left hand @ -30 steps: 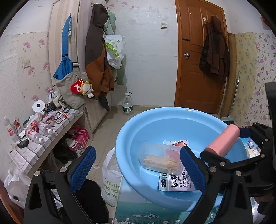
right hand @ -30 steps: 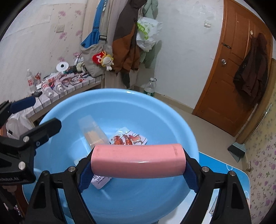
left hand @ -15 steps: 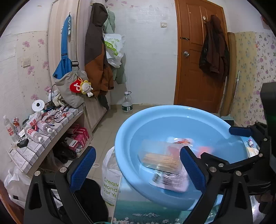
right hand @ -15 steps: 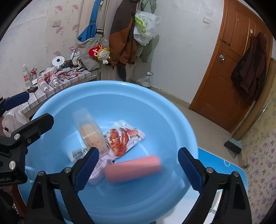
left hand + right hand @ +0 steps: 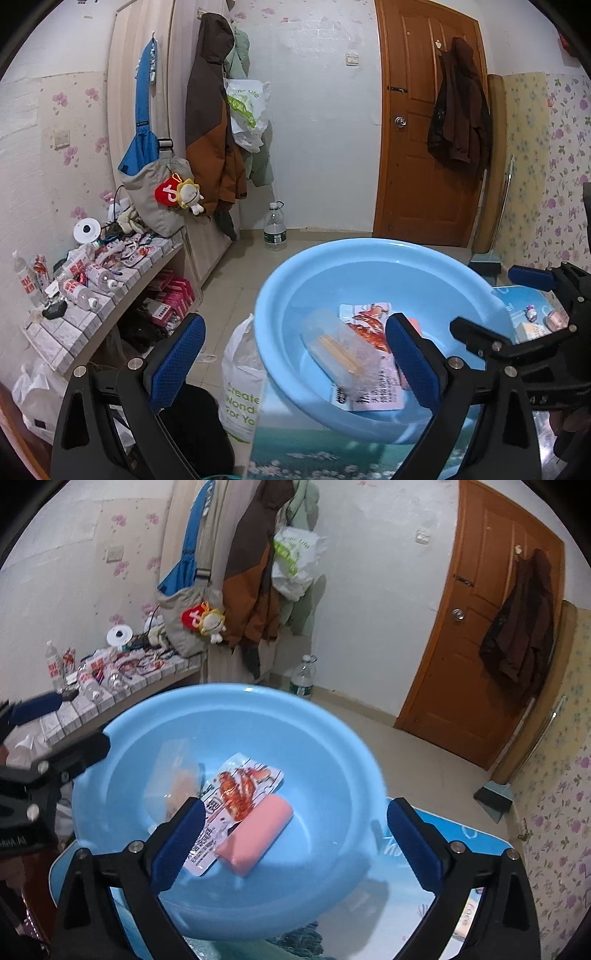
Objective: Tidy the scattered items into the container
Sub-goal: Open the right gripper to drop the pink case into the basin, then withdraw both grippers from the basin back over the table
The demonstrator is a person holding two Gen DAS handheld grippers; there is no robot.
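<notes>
A light blue plastic basin (image 5: 332, 760) (image 5: 369, 251) stands on a small table. In it lie a pink bar (image 5: 255, 836), a snack packet with a red crayfish picture (image 5: 229, 805) (image 5: 369, 321) and a clear box of wooden sticks (image 5: 343, 354) (image 5: 173, 775). My right gripper (image 5: 295, 845) is open and empty above the near side of the basin. My left gripper (image 5: 295, 365) is open and empty at the basin's left rim. In the left wrist view only a sliver of the pink bar (image 5: 413, 323) shows.
The table (image 5: 480, 845) has a blue patterned top; small items (image 5: 546, 319) lie on it right of the basin. A white shopping bag (image 5: 243, 384) stands on the floor by the table. A cluttered tiled shelf (image 5: 96, 273) runs along the left wall.
My right gripper opened and let go of the pink bar, which dropped into the basin beside the snack packet. Both grippers have drawn back a little.
</notes>
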